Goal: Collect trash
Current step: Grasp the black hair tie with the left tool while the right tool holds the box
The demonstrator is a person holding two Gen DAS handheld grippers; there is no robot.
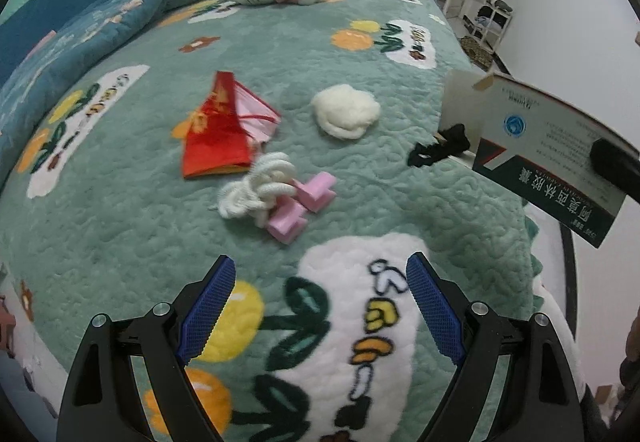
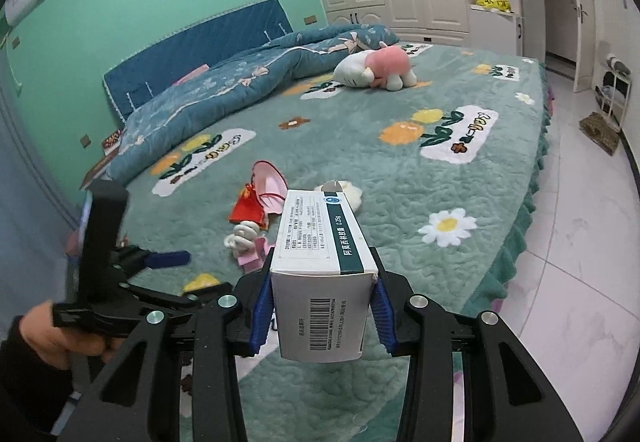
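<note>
Trash lies scattered on the green patterned bedspread (image 1: pixel 360 53), and going left to right across the left wrist view it reads: a red and pink paper packet (image 1: pixel 224 129) far left of the group, then a tangle of white cord (image 1: pixel 256 185) resting against two pink foam pieces (image 1: pixel 304 205) just to its right, then a white crumpled wad (image 1: pixel 346 111) a little farther off, then a small black scrap (image 1: pixel 440 145) near the bed's right edge. All of these sit well beyond the left gripper (image 1: pixel 320 306), whose blue pads (image 1: pixel 208 306) stand wide apart over a white patch of the bedspread with nothing between them. At the right edge of that view, a white and green medicine box (image 1: pixel 548 153) hangs above the bed, lifted clear of the fabric. In the right wrist view, a hand (image 2: pixel 44 338) at the near left holds the left gripper's handle, and the right gripper (image 2: pixel 322 306) is clamped on the medicine box (image 2: pixel 320 266), both blue pads (image 2: pixel 262 310) pressed against its long sides near the barcoded end, the box pointing away along the fingers. A pink and white plush toy (image 2: pixel 376 67) lies far back beside a rolled blue quilt (image 2: pixel 240 85).
</note>
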